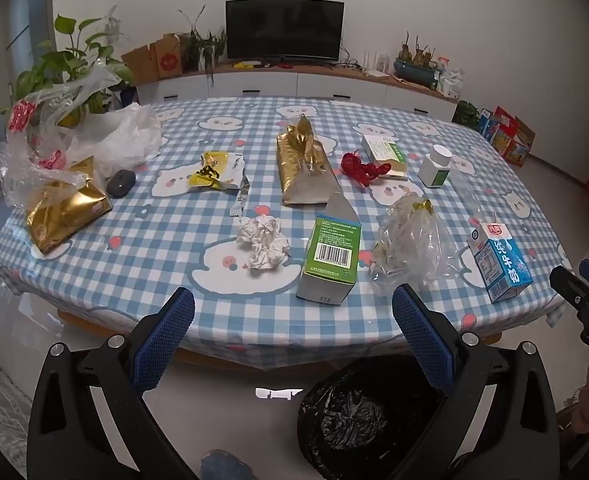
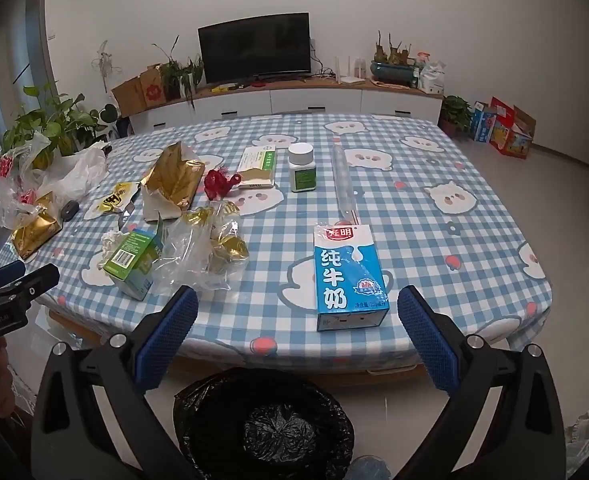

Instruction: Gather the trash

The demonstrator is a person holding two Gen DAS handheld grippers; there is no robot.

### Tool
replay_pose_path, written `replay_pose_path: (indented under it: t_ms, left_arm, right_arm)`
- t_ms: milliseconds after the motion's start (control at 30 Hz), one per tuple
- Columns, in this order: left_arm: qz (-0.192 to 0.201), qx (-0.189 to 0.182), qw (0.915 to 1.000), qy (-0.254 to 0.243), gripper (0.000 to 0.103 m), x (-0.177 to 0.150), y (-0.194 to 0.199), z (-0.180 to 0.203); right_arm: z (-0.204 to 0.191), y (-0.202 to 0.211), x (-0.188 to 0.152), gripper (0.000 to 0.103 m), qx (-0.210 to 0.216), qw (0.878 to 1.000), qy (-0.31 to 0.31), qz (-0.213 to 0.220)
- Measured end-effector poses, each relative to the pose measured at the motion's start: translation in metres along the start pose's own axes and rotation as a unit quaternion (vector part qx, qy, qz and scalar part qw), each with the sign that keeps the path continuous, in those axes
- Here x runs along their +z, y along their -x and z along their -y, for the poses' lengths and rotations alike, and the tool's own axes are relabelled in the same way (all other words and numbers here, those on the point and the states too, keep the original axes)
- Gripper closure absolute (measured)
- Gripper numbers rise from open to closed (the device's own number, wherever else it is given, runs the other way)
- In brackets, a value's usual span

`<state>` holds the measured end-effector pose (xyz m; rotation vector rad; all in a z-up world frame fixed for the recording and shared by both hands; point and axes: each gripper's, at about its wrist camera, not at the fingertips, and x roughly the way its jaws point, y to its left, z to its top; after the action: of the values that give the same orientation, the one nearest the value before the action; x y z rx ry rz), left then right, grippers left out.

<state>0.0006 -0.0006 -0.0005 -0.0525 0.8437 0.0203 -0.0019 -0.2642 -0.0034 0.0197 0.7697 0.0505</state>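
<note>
We hold the left claw (image 1: 292, 316) and the right claw (image 2: 296, 314) spread wide and empty, off the near edge of the blue-checked bench (image 2: 434, 216). Nearest us lie a blue milk carton (image 2: 348, 276), green cardboard box (image 1: 330, 258), crumpled white tissue (image 1: 263, 242) and clear plastic wrapper (image 1: 412, 242). The black-lined trash bin (image 2: 264, 424) stands on the floor below.

Trash is being seen scattered on the checked table: blue milk carton (image 2: 348, 278) lying flat at near edge, green box (image 1: 328, 258) tipped beside crumpled tissue (image 1: 263, 246), clear crumpled bag (image 1: 412, 246) between them; black-lined bin (image 2: 264, 424) sitting below.
</note>
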Motion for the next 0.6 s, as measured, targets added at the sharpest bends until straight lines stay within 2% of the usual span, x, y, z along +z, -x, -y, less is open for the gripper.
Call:
replay_pose_path:
  t_ms: [600]
  left_arm:
    - [0.004, 0.003, 1.0000, 0.000, 0.006, -0.0013, -0.0028, -0.0007]
  right_arm:
    - [0.0003, 0.0007, 0.0004, 0.008, 0.003, 1.000, -0.003, 0.002]
